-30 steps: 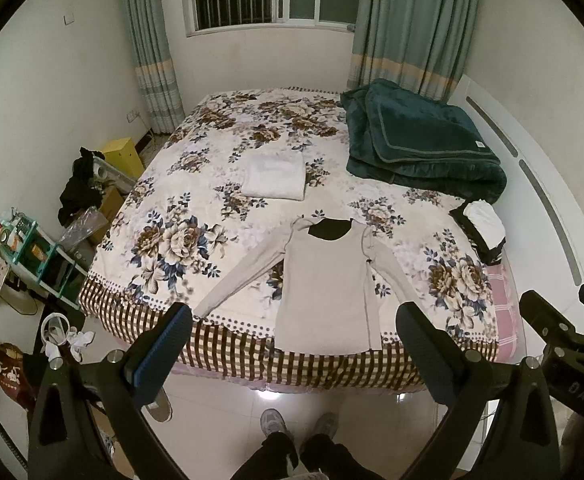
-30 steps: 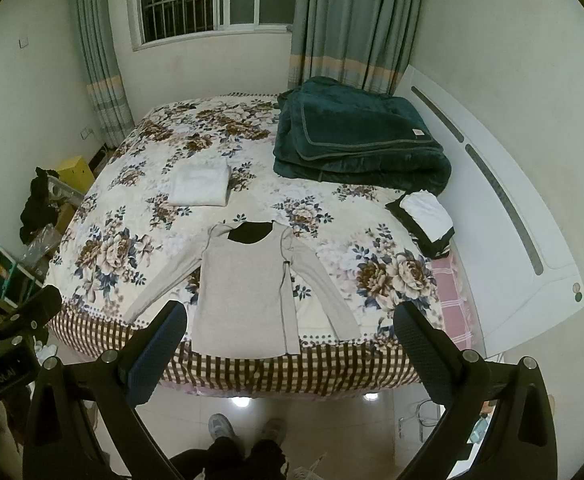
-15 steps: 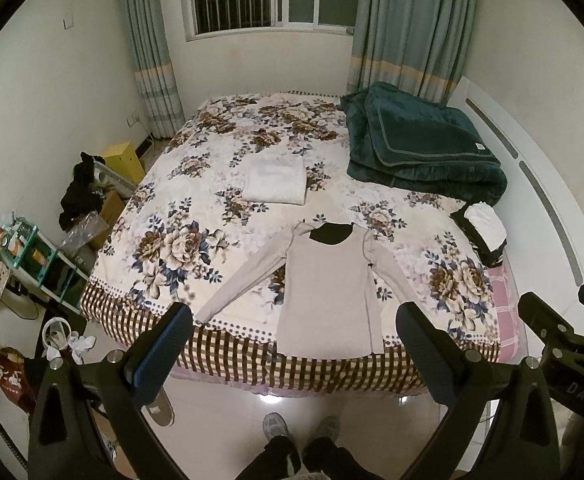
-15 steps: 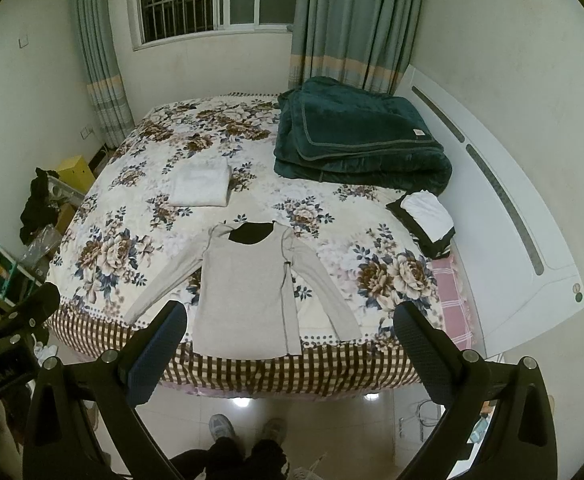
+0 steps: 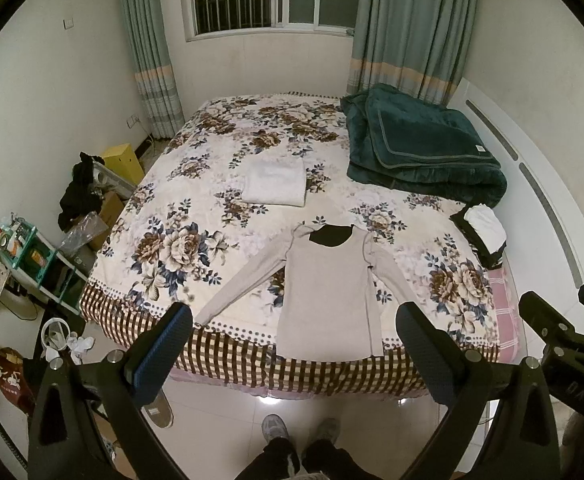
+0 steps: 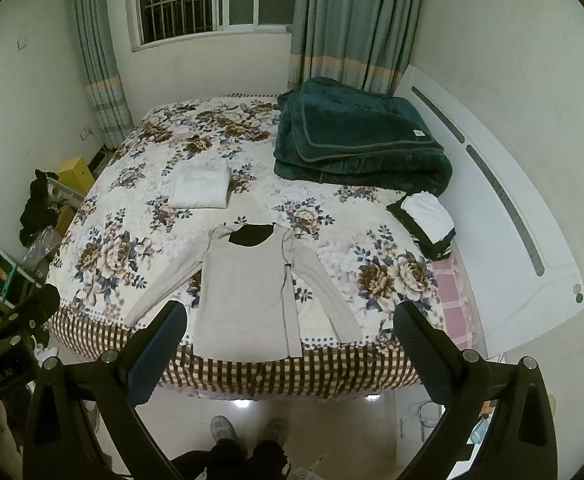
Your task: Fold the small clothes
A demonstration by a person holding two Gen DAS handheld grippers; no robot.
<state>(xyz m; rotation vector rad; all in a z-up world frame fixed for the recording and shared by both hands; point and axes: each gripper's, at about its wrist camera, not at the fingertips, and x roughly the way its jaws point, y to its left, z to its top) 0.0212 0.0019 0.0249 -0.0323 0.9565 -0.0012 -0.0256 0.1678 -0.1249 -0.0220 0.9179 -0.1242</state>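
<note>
A beige long-sleeved shirt [image 5: 328,292] lies flat, front up, on the near edge of the floral bed [image 5: 195,216], sleeves spread, hem hanging over the checked border. It also shows in the right wrist view [image 6: 247,296]. A folded white garment [image 5: 275,182] lies farther back on the bed [image 6: 131,240], also seen in the right wrist view [image 6: 201,186]. My left gripper [image 5: 294,332] is open and empty, held high above the floor in front of the bed. My right gripper [image 6: 289,330] is open and empty, beside it to the right.
A folded dark green blanket [image 5: 420,148] sits at the bed's far right. A small black and white pile [image 5: 482,232] lies at the right edge. A white headboard [image 6: 504,216] runs along the right. Clutter and a shelf [image 5: 31,252] stand at left. The person's feet [image 5: 298,434] are below.
Both grippers have drifted slightly back and up from the bed, so the shirt sits a little lower and smaller in view. The clothes have not moved.
</note>
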